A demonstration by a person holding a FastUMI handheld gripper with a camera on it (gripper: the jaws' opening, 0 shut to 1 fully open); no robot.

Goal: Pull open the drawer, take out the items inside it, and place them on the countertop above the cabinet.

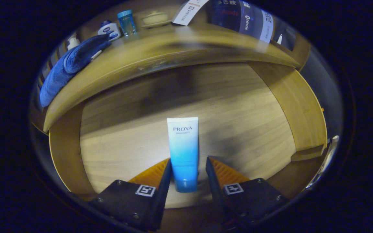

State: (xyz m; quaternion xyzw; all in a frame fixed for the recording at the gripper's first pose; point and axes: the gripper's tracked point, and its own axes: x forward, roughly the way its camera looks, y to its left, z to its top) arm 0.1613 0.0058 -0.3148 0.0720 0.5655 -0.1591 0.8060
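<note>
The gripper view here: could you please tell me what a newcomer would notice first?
A white-to-blue plastic cosmetic tube lies on the pale wooden floor of the open drawer, its cap end between the open jaws of the gripper. The left jaw looks to touch it; the right stands clear. Above, a dark blue folded towel drapes over the wooden countertop.
</note>
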